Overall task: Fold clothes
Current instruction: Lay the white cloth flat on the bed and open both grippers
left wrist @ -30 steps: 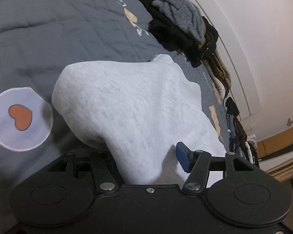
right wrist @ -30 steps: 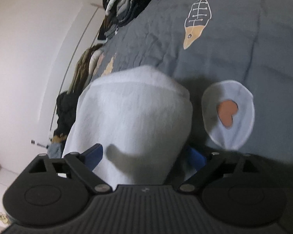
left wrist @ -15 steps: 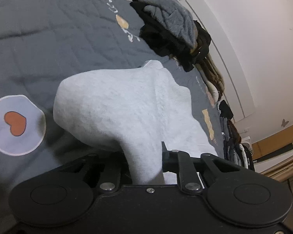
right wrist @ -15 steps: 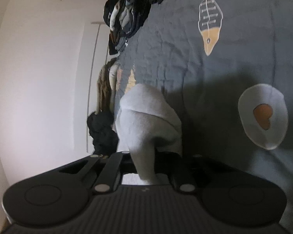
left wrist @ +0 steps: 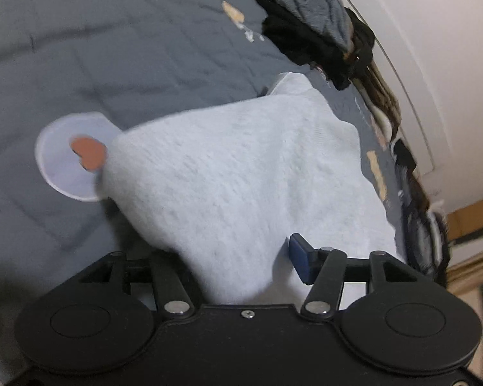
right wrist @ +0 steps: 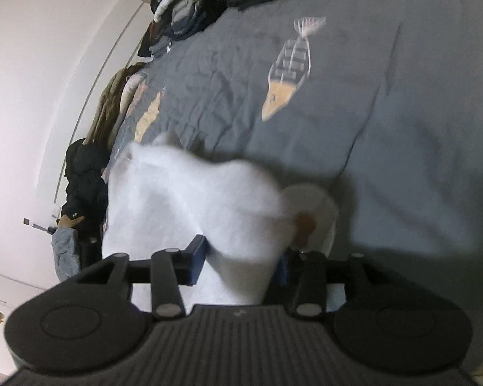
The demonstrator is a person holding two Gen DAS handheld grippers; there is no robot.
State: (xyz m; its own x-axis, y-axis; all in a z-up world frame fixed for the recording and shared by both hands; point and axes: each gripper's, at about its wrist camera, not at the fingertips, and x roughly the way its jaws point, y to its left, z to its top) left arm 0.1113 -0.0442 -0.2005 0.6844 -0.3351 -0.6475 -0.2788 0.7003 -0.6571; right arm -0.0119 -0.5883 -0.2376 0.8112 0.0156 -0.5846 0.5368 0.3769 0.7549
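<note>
A light grey knit garment [left wrist: 235, 167] lies bunched on the dark grey quilt [left wrist: 112, 48]. It runs back between the fingers of my left gripper [left wrist: 232, 257]. Those jaws stand wide open; the right blue pad [left wrist: 301, 260] shows and the left one is hidden under the cloth. In the right wrist view the same garment [right wrist: 183, 199] is blurred and fills the gap of my right gripper [right wrist: 241, 262]. Its blue pads [right wrist: 198, 257] stand partly apart on either side of the cloth.
The quilt [right wrist: 402, 128] carries a white round patch with an orange heart [left wrist: 71, 160] beside the garment, and a fish print [right wrist: 289, 74] farther off. Dark and grey clothes are piled [left wrist: 312, 25] along the bed's edge by the white wall [left wrist: 434, 32].
Half a second ago both grippers were shut on the garment and held it raised. Both have since opened, and the cloth has dropped and spread, partly covering the heart patch.
</note>
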